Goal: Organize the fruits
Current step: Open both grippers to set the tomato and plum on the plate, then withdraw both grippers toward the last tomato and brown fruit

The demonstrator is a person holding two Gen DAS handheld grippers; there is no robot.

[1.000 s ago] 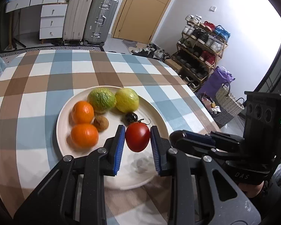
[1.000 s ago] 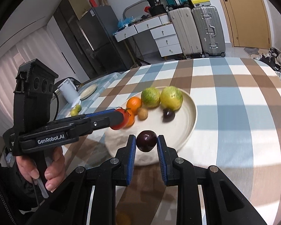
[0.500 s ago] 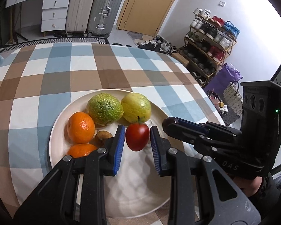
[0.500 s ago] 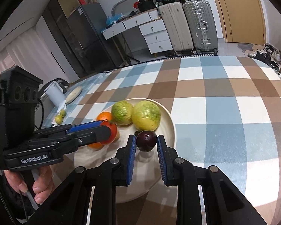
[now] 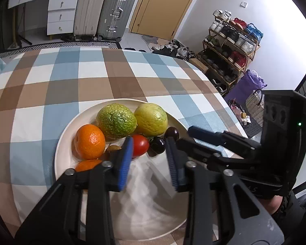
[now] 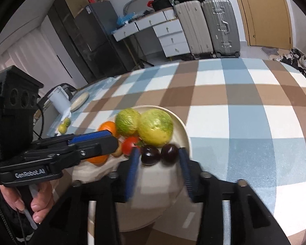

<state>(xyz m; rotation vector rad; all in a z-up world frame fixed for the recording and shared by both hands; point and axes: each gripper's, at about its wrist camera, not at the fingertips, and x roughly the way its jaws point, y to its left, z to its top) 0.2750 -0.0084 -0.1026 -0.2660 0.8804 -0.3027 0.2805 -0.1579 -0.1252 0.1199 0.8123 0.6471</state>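
Release step: both hand-held grippers' jaws have just been opening. The left hand-held gripper (image 5: pixel 150 159) has let go of the tomato (image 5: pixel 140 144), the right hand-held gripper (image 6: pixel 158 168) of the dark plum (image 6: pixel 169 154); both fruits rest on the plate (image 5: pixel 63 143). Next, I judge, back away without nudging them.

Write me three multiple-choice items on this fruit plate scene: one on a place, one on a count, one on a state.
1. Where does the tomato lie?
A. on the plate
B. on the bare tablecloth
C. on the floor

2. How many dark round fruits lie on the plate?
A. one
B. two
C. four

3. How does the right gripper stand?
A. shut on a fruit
B. open, pads off the fruit
C. out of view

Answers:
1. A: it rests among the fruit inside the rim.
2. B: one dark fruit lies beside another dark fruit.
3. B: its jaws have just been opening, and gaps show at both pads.
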